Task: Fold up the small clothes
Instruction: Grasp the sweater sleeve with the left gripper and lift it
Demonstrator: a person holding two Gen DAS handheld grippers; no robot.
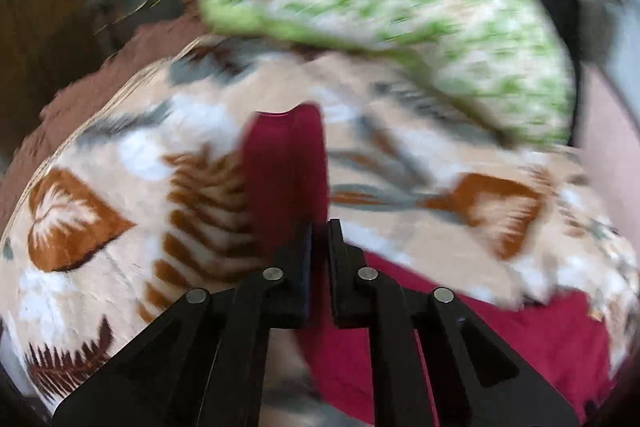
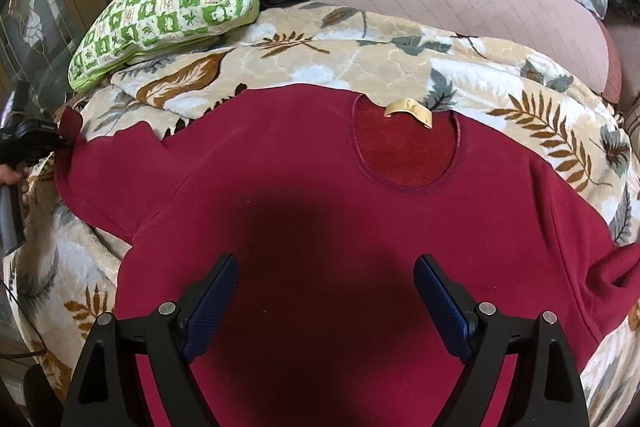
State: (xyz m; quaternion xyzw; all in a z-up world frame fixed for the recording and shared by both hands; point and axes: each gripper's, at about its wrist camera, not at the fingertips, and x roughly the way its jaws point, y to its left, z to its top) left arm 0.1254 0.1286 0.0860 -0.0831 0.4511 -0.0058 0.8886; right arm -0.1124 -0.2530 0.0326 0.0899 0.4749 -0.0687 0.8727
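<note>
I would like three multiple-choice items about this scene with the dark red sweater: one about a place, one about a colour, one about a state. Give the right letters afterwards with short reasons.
1. Where does the green-and-white patterned cushion lie?
A. on the sweater's chest
B. beyond the sweater, on the leaf-print blanket
C. on the floor

2. What colour is the label at the neckline of the dark red sweater?
A. blue
B. black
C. yellowish

3. How does the right gripper stand?
A. open above the sweater
B. shut on a sleeve
C. shut on the cushion

Answers: 1 B, the cushion rests on the blanket past the sleeve. 2 C, the tag is pale yellow. 3 A, its blue pads stand far apart with nothing pinched.
</note>
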